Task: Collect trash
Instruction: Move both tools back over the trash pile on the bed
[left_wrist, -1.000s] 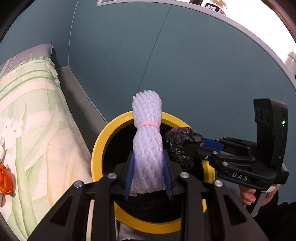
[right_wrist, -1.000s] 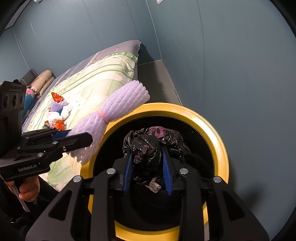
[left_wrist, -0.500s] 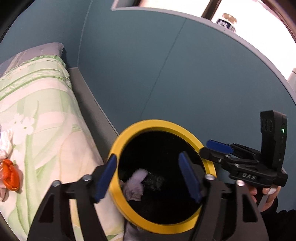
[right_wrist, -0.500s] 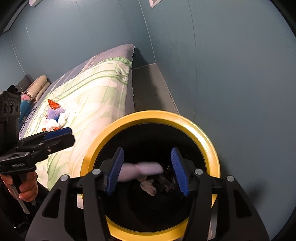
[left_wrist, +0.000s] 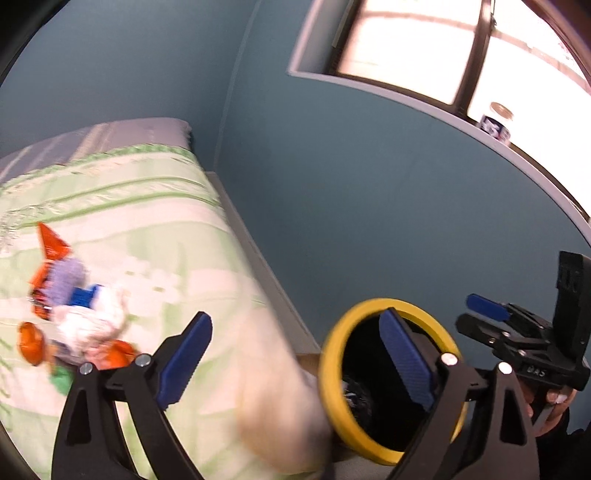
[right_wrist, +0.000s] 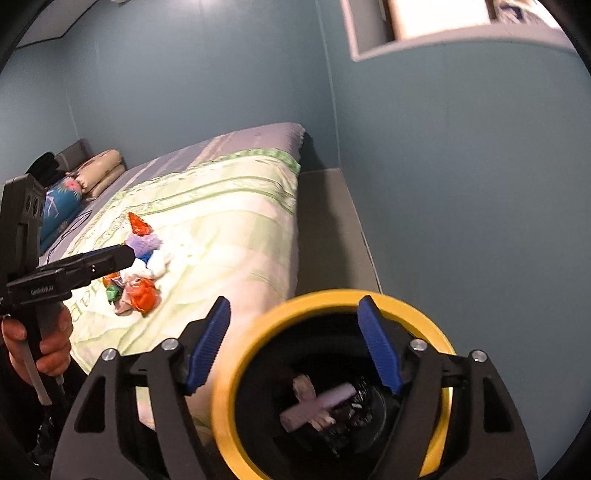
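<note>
A black bin with a yellow rim (right_wrist: 243, 347) stands by the bed's corner; it also shows in the left wrist view (left_wrist: 328, 354). Inside lie the purple foam net (right_wrist: 317, 404) and the black bag (right_wrist: 351, 413). A pile of trash (right_wrist: 136, 280), orange, purple, blue and white pieces, lies on the green bedspread (right_wrist: 229, 221); it also shows in the left wrist view (left_wrist: 74, 317). My left gripper (left_wrist: 295, 365) is open and empty, between pile and bin. My right gripper (right_wrist: 295, 350) is open and empty above the bin.
The teal wall (right_wrist: 461, 166) stands close behind the bin. A grey bed frame ledge (right_wrist: 332, 229) runs along the mattress. Pillows (right_wrist: 99, 173) lie at the bed's far end. A jar (left_wrist: 496, 123) stands on the window sill.
Both grippers opened and dropped the foam net and the black bag into the bin. Both have since pulled up and back and swung left toward the bed.
</note>
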